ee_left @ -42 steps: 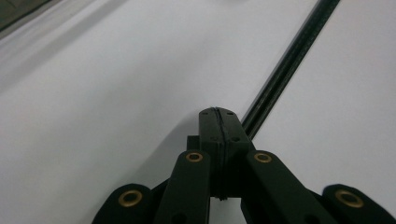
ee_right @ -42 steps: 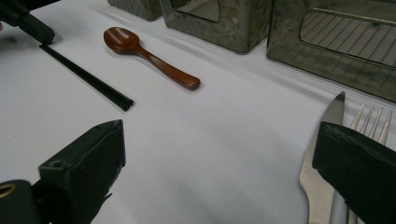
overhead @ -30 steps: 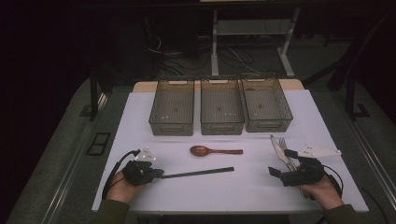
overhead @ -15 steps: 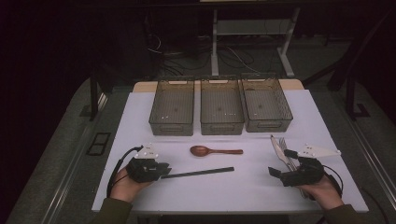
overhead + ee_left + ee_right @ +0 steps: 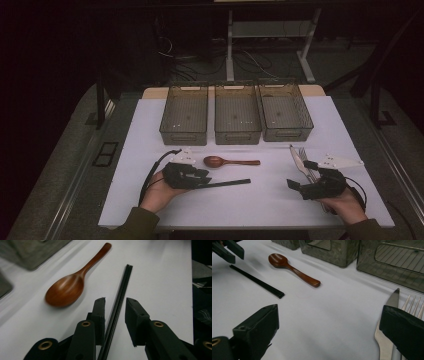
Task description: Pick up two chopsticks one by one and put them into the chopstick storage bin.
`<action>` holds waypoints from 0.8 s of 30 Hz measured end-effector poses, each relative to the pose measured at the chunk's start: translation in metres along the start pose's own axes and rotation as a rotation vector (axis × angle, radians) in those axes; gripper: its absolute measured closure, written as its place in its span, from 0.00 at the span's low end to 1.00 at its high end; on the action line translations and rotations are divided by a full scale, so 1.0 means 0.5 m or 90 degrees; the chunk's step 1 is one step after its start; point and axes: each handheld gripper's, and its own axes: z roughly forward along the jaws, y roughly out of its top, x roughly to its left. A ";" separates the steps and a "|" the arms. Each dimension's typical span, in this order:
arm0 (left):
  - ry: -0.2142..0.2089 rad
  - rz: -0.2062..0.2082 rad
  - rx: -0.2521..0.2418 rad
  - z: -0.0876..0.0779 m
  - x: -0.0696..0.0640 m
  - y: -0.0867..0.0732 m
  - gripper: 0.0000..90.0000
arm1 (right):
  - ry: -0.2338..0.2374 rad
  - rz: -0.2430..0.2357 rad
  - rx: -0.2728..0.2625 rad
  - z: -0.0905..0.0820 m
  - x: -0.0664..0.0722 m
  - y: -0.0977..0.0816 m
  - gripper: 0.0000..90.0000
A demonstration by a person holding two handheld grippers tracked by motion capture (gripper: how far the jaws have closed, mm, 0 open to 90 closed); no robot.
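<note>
Three mesh bins (image 5: 183, 115) (image 5: 237, 114) (image 5: 285, 111) stand side by side at the far edge of the white table (image 5: 150, 130); nothing large lies in any of them.

The chopsticks (image 5: 120, 293) lie flat on the table, just beside the wooden spoon (image 5: 72, 283). The left gripper (image 5: 115, 305) straddles their near end. Its jaws have just been opening; the pair lies between them, and a gap shows on each side.

The right gripper (image 5: 329, 322) stands with jaws spread wide, nothing between them. A knife (image 5: 387, 312) and fork (image 5: 412, 305) lie beside its right jaw.

Bare table separates the two grippers.
</note>
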 end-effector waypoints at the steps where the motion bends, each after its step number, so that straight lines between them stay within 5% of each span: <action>1: -0.005 0.006 0.002 0.009 0.001 0.004 0.79 | 0.000 0.001 0.000 0.000 0.000 0.000 0.02; 10: -0.048 0.027 0.012 0.075 0.006 0.031 0.86 | 0.001 0.002 0.001 0.000 0.000 -0.001 0.02; 24: -0.035 0.033 0.056 0.091 0.013 0.015 0.89 | 0.001 -0.002 -0.001 0.000 -0.001 -0.001 0.02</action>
